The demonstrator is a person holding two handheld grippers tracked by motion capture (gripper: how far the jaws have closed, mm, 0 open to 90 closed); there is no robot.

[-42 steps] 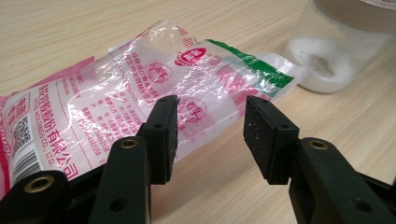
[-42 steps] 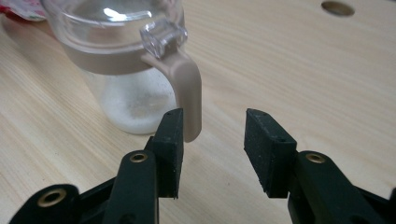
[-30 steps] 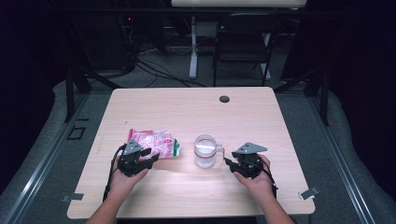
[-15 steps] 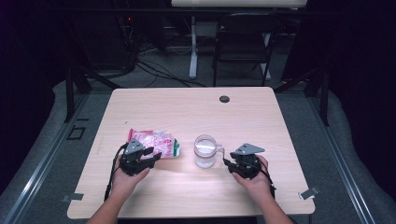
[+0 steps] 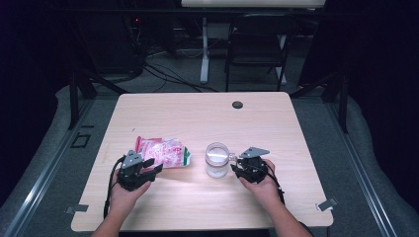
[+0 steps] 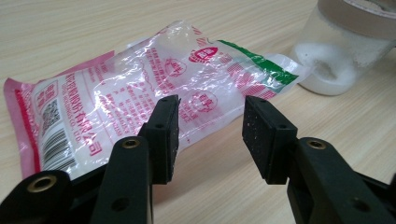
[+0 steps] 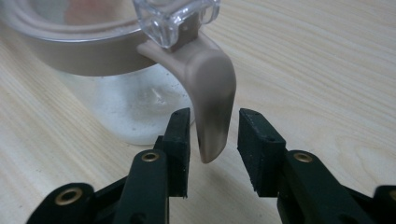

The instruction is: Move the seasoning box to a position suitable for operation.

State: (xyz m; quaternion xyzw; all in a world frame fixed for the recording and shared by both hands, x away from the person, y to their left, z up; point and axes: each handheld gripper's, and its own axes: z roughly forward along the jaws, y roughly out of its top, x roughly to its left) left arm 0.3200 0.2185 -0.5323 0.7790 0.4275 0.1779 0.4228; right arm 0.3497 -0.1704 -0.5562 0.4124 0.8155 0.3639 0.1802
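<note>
A clear jar (image 5: 216,160) with white powder in its bottom stands on the near middle of the wooden table (image 5: 276,123). Its beige handle tab (image 7: 212,93) hangs down between the parted jaws of the right gripper (image 7: 214,128), and whether either pad touches it cannot be told. Left of the jar a pink and clear plastic packet (image 5: 162,151) with a green end lies flat. The left gripper (image 6: 210,122) sits at the packet's near edge, jaws wide apart above it, gripping nothing. A small dark round disc (image 5: 237,104) lies near the far edge. Beyond the table stand a black chair (image 5: 257,47) and floor cables (image 5: 168,74)
</note>
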